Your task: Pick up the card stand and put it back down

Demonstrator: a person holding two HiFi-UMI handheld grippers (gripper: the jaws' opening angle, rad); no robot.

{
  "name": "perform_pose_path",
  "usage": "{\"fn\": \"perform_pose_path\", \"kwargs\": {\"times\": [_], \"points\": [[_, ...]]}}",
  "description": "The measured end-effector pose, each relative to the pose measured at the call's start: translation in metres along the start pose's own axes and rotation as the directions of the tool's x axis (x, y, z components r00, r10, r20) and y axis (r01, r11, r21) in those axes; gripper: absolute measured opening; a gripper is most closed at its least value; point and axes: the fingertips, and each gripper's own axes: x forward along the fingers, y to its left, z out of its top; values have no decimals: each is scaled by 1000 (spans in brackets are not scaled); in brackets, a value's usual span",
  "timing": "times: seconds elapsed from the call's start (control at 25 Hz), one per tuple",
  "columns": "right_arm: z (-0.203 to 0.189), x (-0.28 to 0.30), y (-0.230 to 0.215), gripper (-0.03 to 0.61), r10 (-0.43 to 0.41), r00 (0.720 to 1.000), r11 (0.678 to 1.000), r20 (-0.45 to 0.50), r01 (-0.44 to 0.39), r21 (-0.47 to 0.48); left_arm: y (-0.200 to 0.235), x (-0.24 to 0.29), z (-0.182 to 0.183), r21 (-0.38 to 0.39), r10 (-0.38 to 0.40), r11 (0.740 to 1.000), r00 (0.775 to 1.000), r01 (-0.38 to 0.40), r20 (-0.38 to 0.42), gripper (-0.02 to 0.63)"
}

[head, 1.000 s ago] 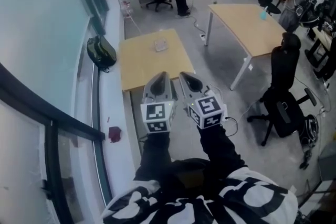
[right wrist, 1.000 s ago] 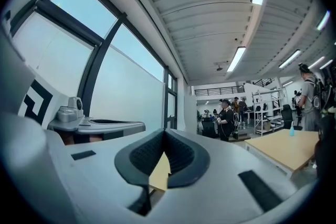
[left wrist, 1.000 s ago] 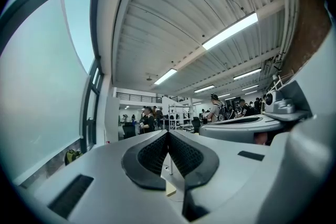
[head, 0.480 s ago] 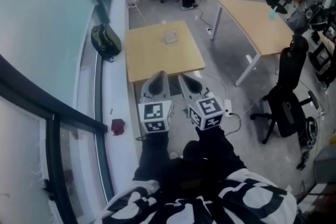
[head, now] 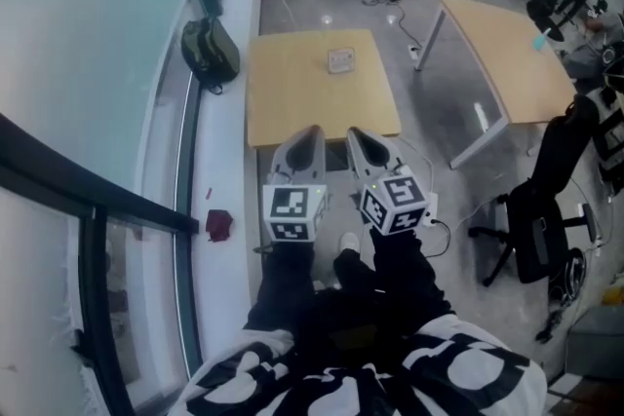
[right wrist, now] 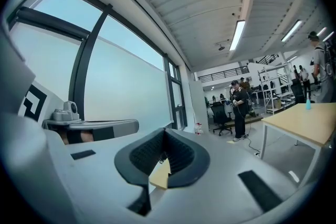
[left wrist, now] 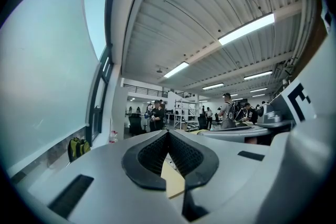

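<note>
Beside the window ledge at the far left sits one backpack (head: 211,55), off the left edge of the small table (head: 292,102). Next comes the left gripper (head: 310,135), held level just short of that table's near edge, its jaws pressed together on nothing. One card stand (head: 340,61) sits on the small table close to its far edge, a little right of the middle and well apart from both grippers. It looks clear and light, but it is too small to tell its shape. The right gripper (head: 357,137) hangs just beside the left one, its jaws likewise closed and empty. One bigger table (head: 507,63) stands further right, apart from the small one.

The step in hand is, I judge, the approach; the pick is not yet begun. To do it well, get near enough that the stand is in easy reach, choose one gripper, and part its jaws before it arrives. Come in low and level, take the stand across a narrow part and close gently, since a light stand may skid or tip if nudged. Lift straight, then set it flat on its base before letting go.

Count: one backpack, two grippers, one card stand, two tables
</note>
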Motion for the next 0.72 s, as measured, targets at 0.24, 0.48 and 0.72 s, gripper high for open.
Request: {"fn": "perform_pose_path", "kwargs": {"times": [0.24, 0.48, 0.72], "points": [[29, 58, -44, 18, 64, 997, 998, 32, -63, -17, 13, 70, 16, 24, 18, 1000, 1000, -19, 23, 6], [40, 97, -89, 18, 103, 994, 995, 41, -103, -5, 17, 126, 11, 3, 35, 999, 999, -35, 1, 6], [31, 128, -112, 18, 127, 992, 992, 11, -127, 19, 35, 160, 2, -14, 59, 998, 998, -59, -26, 6]]}}
